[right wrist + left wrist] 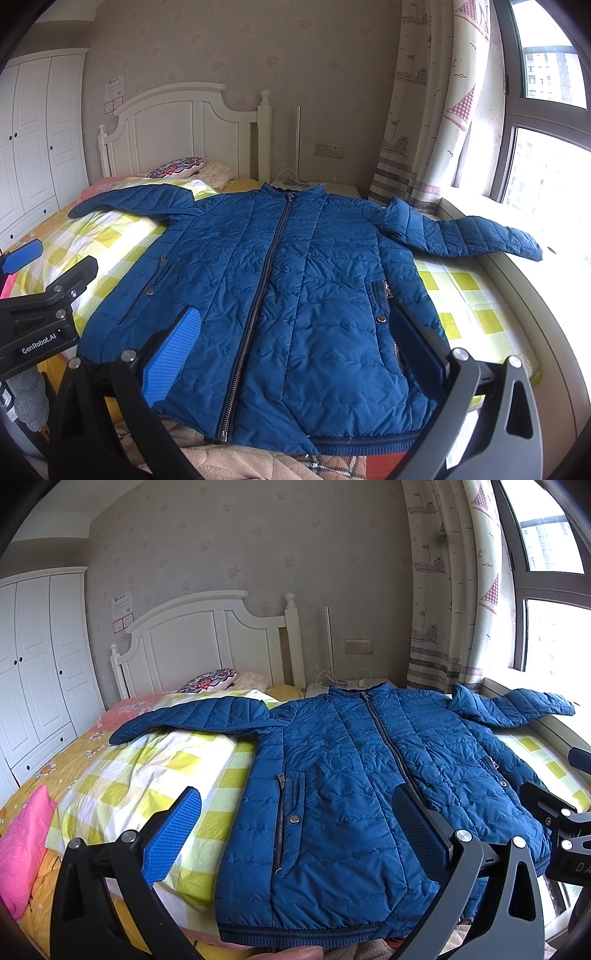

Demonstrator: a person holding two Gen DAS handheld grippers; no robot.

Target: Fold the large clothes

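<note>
A big blue puffy quilted jacket (295,280) lies flat on the bed (480,306), front side up, on a yellow and white checked sheet (147,771). Its dark zipper (266,280) is closed and runs from the collar near the head of the bed down to the dark knitted hem (365,441) at the foot edge. Both sleeves are spread out wide. The left sleeve (129,201) lies on the sheet and points to the left edge of the bed. The right sleeve (469,234) reaches over the right edge of the bed and rests on the pale window ledge (517,280).

The left claw (303,827) hangs above the lower left part of the jacket, near the foot edge. Its two fingers with blue bumpy pads (171,834) are spread wide apart and hold nothing. One finger is over the checked sheet and the other is over the jacket near the zipper.

The right claw (295,354) hangs above the lower middle of the jacket. Its fingers are spread wide too, with the zipper between them, and they hold nothing. The left claw shows at the left side of the right wrist view.

At the head of the bed stands a white wooden headboard (177,125) with a flowery round cushion (177,167) in front of it. A pink pillow (22,845) lies by the left edge. A white wardrobe (37,672) stands against the left wall, and a curtain with boat pictures (428,103) hangs by the bright window (550,166).
</note>
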